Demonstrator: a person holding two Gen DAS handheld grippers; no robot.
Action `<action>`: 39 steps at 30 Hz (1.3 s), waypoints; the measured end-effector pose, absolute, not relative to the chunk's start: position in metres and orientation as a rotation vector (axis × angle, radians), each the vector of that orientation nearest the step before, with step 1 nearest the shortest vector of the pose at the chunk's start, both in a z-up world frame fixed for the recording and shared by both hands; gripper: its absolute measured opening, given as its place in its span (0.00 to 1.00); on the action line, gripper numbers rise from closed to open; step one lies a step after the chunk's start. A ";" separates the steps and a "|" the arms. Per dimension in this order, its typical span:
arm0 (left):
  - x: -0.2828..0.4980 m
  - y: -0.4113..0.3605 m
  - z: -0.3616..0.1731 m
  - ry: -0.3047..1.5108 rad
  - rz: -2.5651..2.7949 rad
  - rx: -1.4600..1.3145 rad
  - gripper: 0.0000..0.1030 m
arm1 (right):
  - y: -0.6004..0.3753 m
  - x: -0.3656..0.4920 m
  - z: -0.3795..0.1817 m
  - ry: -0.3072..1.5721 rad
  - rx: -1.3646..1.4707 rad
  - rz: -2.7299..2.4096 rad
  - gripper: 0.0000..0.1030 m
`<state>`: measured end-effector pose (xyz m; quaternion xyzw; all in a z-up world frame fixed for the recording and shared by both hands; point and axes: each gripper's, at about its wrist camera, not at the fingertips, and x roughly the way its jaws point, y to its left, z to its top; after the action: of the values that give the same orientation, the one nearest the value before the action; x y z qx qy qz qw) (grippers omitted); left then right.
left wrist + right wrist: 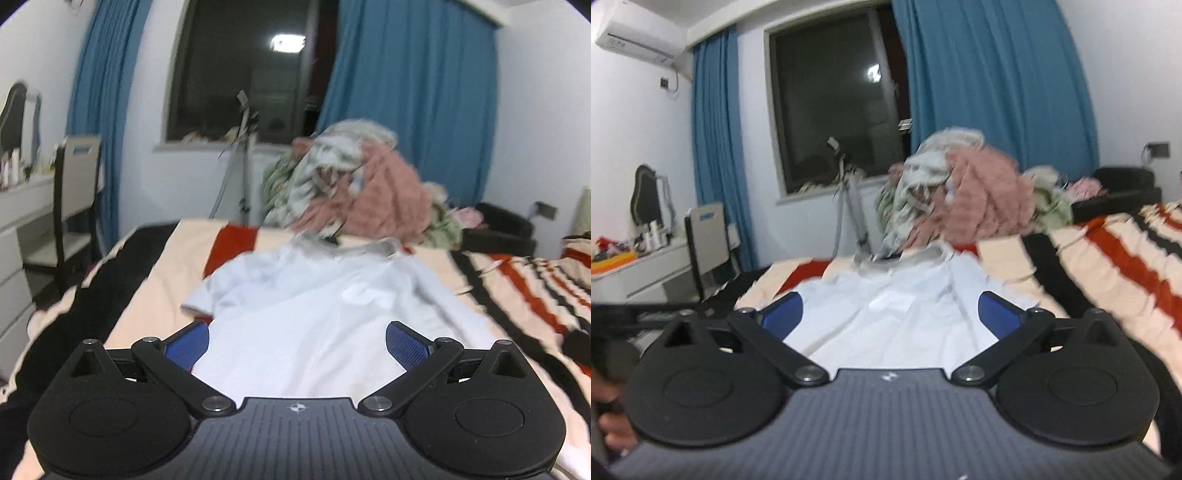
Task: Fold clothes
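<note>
1. Left gripper (297,341): jaws spread wide, nothing clamped, hovering above the lower part of the white shirt (317,306).
2. Right gripper (890,312): jaws likewise wide apart and empty, above the same shirt (886,317).
3. Shirt spread flat on the striped bedspread (147,295), collar towards the clothes pile (354,184) near the window.
4. Risk: pinching bedspread together with shirt fabric, since both lie flush; likely result, a dragged cover and a crooked fold.
5. Risk: uneven grabs at the two sides, skewing the hem; blurred frames hide the exact edge.
6. Risk: pushing the collar into the pile just beyond it, tangling garments.
7. Count: two grippers, one white shirt laid out, one heap of unfolded clothes, one chair (74,192), two blue curtains.
</note>
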<state>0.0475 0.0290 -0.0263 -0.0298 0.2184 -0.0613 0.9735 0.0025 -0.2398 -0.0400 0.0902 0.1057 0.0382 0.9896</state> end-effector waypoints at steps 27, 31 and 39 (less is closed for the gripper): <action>0.334 0.211 -0.054 0.461 0.076 -0.476 0.00 | -0.268 0.110 -0.132 0.387 0.363 -0.059 1.00; 0.387 0.223 -0.003 0.384 0.257 -0.284 0.00 | -0.266 0.117 -0.131 0.349 0.333 -0.083 1.00; 0.448 0.236 -0.009 0.447 0.427 -0.182 0.25 | -0.267 0.135 -0.142 0.376 0.308 -0.086 1.00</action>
<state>0.4476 0.2362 -0.0091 -0.0893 0.2196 0.2098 0.9486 0.1354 -0.2669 -0.1424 0.1524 0.1859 -0.0427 0.9697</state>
